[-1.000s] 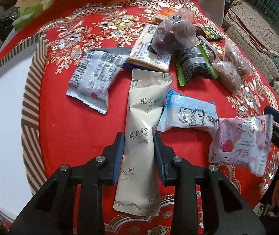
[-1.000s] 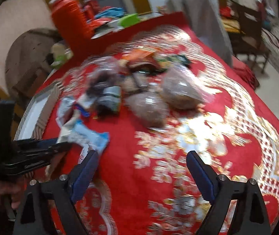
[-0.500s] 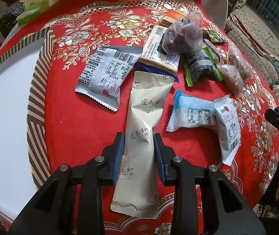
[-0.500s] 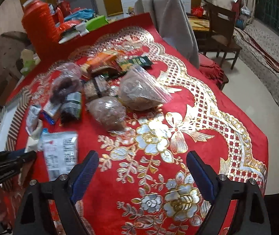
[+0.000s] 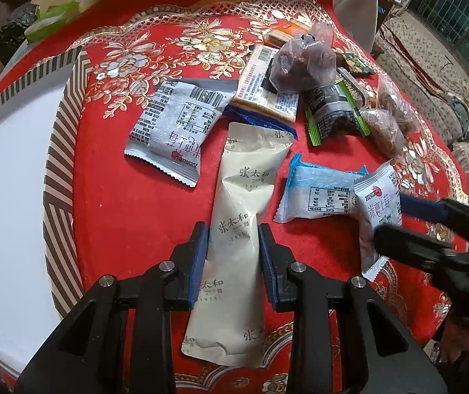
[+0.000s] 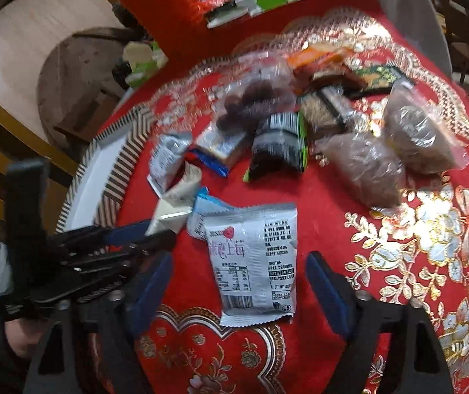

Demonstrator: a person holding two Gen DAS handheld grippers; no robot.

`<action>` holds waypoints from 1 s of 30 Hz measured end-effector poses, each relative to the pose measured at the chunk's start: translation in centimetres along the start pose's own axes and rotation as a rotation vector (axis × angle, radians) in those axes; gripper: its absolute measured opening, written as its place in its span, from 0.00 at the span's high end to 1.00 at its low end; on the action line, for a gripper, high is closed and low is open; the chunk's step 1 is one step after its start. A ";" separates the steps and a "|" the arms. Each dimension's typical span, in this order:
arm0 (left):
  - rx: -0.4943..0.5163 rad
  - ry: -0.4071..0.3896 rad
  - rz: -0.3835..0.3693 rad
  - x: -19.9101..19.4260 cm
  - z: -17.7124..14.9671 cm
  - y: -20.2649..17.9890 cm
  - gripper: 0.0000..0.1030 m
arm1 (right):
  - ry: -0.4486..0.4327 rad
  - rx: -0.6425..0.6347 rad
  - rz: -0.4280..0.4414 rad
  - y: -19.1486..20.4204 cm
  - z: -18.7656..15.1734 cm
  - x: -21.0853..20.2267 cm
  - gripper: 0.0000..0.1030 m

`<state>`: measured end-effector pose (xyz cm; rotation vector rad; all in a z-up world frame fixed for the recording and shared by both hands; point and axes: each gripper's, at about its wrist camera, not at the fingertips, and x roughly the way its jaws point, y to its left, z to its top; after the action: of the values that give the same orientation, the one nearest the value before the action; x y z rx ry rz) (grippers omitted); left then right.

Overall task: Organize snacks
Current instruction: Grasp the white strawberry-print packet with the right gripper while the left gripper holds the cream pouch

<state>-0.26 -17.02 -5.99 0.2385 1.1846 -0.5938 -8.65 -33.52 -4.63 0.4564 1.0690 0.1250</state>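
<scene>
On the red tablecloth lies a long cream packet (image 5: 244, 193), and my left gripper (image 5: 232, 249) is shut on its lower half. To its right, a white strawberry packet (image 5: 379, 203) leans on a blue-and-white packet (image 5: 319, 193). My right gripper (image 6: 237, 279) straddles the strawberry packet (image 6: 254, 262); its jaws are closing, with gaps still showing at both pads. From the left wrist view the right gripper (image 5: 388, 216) reaches in from the right edge. In the right wrist view the left gripper (image 6: 149, 233) sits at the left, over the cream packet (image 6: 175, 207).
A white tray with a striped rim (image 5: 66, 151) fills the left side. A silver packet (image 5: 175, 128), a black-and-green packet (image 5: 329, 111) and clear bags of brown snacks (image 6: 365, 170) lie farther back. A red jug (image 6: 158, 6) stands beyond the table.
The strawberry packet went from hanging at the right gripper to lying beside the blue-and-white packet. The right gripper swung away, came back over it and narrowed its jaws. The left gripper kept its hold.
</scene>
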 end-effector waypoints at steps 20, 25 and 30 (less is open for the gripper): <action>0.120 0.019 0.074 0.7 0.4 -2.1 0.55 | 0.040 -0.157 -0.225 2.4 -0.4 2.2 0.43; 0.126 0.028 0.081 0.7 0.5 -2.1 0.62 | 0.075 -0.217 -0.254 3.5 -1.1 2.9 0.40; 0.100 0.030 0.080 0.5 0.4 -1.7 0.72 | 0.073 -0.285 -0.316 4.1 -1.8 3.2 0.41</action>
<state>-0.71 -18.75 -6.06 0.3792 1.1698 -0.5822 -8.14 -28.26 -6.20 0.0239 1.1611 0.0127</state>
